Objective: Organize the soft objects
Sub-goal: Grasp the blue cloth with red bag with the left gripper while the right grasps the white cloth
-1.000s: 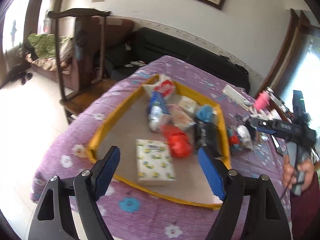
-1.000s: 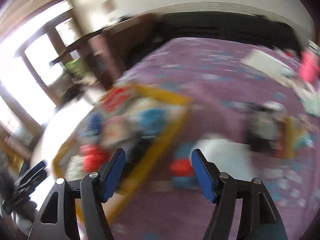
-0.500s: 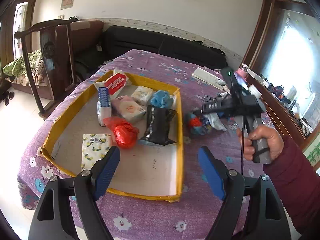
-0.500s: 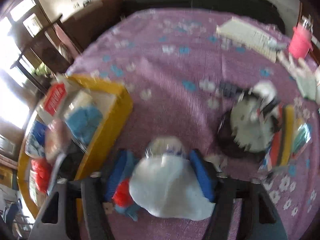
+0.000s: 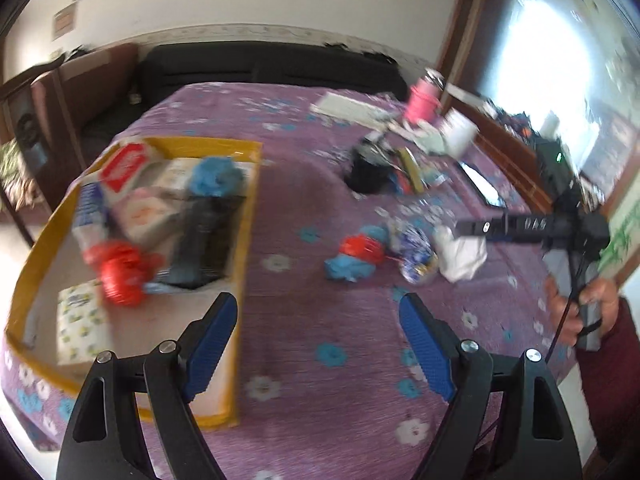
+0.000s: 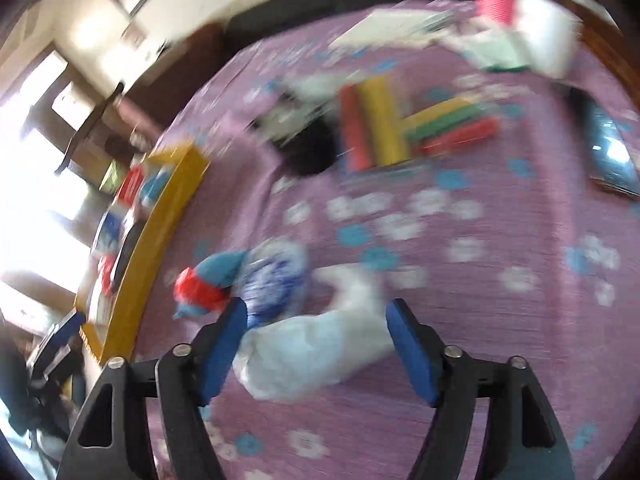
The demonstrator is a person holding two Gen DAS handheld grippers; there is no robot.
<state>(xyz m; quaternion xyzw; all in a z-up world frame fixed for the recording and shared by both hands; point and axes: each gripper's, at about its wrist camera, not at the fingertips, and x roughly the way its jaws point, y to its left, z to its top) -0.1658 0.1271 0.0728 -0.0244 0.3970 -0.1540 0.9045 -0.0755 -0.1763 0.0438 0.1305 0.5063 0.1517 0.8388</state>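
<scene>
A yellow tray [image 5: 246, 216] at the left holds several soft packets, among them a red bag [image 5: 120, 272] and a blue bundle [image 5: 216, 176]. My left gripper [image 5: 318, 320] hovers open over the purple cloth just right of the tray, its jaws widening a little with nothing between them. A red-and-blue bundle [image 5: 356, 252], a blue-printed bag [image 5: 416, 248] and a white bag [image 5: 464, 254] lie together on the cloth. My right gripper [image 6: 316, 312] is down over the white bag [image 6: 312, 352]. Its jaws are opening with the bag lying between them.
Behind the soft things lie a black item [image 5: 368, 172] and coloured sponge packs [image 6: 376, 124]. A pink cup [image 5: 420, 100], white papers [image 5: 348, 110] and a dark tablet [image 6: 612, 152] sit at the far right. A black sofa [image 5: 272, 68] runs behind the table.
The left view has swung from the tray toward the middle of the table. The right jaws closed on the white bag half a second ago and now stand wider around it.
</scene>
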